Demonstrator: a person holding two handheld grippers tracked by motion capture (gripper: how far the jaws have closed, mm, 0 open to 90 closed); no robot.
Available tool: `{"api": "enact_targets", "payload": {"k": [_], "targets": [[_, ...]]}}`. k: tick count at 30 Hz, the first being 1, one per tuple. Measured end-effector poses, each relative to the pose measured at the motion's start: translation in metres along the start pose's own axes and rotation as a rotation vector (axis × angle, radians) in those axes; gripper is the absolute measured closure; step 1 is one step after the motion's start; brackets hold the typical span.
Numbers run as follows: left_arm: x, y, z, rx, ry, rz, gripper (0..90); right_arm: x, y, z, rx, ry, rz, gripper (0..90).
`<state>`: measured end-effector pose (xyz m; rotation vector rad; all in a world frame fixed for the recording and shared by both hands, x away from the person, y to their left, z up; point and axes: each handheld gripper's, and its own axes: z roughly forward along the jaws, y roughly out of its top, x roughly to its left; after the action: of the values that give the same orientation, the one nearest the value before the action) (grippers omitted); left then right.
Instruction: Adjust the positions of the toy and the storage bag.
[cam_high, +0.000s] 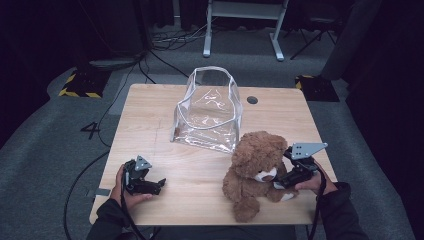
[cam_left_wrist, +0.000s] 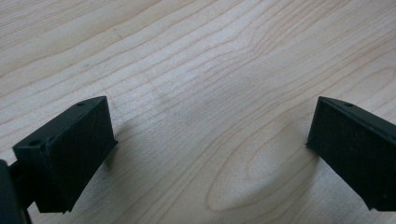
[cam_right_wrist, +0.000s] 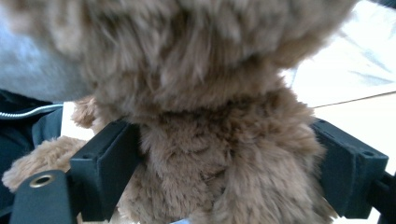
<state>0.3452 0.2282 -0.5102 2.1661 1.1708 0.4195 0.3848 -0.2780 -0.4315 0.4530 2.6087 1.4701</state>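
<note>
The right gripper (cam_high: 280, 184) has its jaws around the fluffy brown teddy bear (cam_high: 255, 172) sitting near the table's front edge (left gripper (cam_high: 157, 184) rests wide open), so soft fur may slip and the bear topple.

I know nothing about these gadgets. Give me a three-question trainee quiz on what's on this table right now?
1. True or false: the right gripper has its jaws on either side of the teddy bear.
2. What lies between the left gripper jaws? A) bear B) bare table C) bag
3. Fill in: the clear bag stands ____ the bear, farther from the person.

Key: 1 true; 2 B; 3 behind.
</note>
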Motion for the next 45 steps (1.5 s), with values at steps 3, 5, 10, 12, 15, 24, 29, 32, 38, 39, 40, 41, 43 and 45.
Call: {"api": "enact_targets", "payload": {"k": [3, 5, 10, 12, 15, 24, 29, 32, 38, 39, 40, 41, 43, 45], "targets": [[0.0, 0.0, 0.0, 0.0, 0.0, 0.0, 0.6, -0.001, 0.0, 0.003, 0.01, 0.015, 0.003, 14.8], [0.0, 0.0, 0.0, 0.0, 0.0, 0.0, 0.6, -0.001, 0.0, 0.004, 0.005, 0.022, 0.001, 14.8], [0.0, 0.0, 0.0, 0.0, 0.0, 0.0, 0.6, 0.001, -0.002, 0.009, 0.038, 0.044, -0.016, 18.6], [0.0, 0.0, 0.0, 0.0, 0.0, 0.0, 0.6, 0.003, -0.003, 0.012, 0.052, 0.051, -0.027, 23.9], [0.0, 0.0, 0.0, 0.0, 0.0, 0.0, 0.6, 0.004, -0.003, 0.014, 0.048, 0.061, -0.041, 34.5], [0.0, 0.0, 0.0, 0.0, 0.0, 0.0, 0.6, 0.012, -0.007, 0.01, 0.026, 0.036, -0.083, 64.0], [0.0, 0.0, 0.0, 0.0, 0.0, 0.0, 0.6, 0.015, -0.017, 0.001, -0.004, -0.041, -0.078, 68.6], [-0.001, 0.001, 0.0, 0.001, 0.004, -0.003, 0.5, 0.013, -0.025, -0.01, -0.01, -0.1, -0.057, 70.4], [-0.003, 0.004, 0.004, -0.002, -0.002, 0.003, 0.5, 0.003, -0.045, -0.035, -0.039, -0.22, 0.025, 72.0], [-0.004, 0.006, 0.005, 0.0, -0.005, 0.004, 0.5, 0.002, -0.048, -0.039, -0.04, -0.243, 0.041, 72.1], [-0.004, 0.007, 0.006, 0.001, -0.006, 0.009, 0.5, 0.0, -0.051, -0.043, -0.045, -0.262, 0.056, 72.0], [-0.005, 0.009, 0.008, 0.001, -0.012, 0.013, 0.6, -0.002, -0.054, -0.047, -0.049, -0.282, 0.073, 72.0], [-0.004, 0.014, 0.011, -0.002, -0.021, 0.018, 1.7, -0.006, -0.059, -0.055, -0.057, -0.314, 0.106, 72.0], [-0.004, 0.02, 0.017, -0.007, -0.026, 0.014, 2.8, -0.008, -0.062, -0.061, -0.058, -0.348, 0.128, 72.0]]}}
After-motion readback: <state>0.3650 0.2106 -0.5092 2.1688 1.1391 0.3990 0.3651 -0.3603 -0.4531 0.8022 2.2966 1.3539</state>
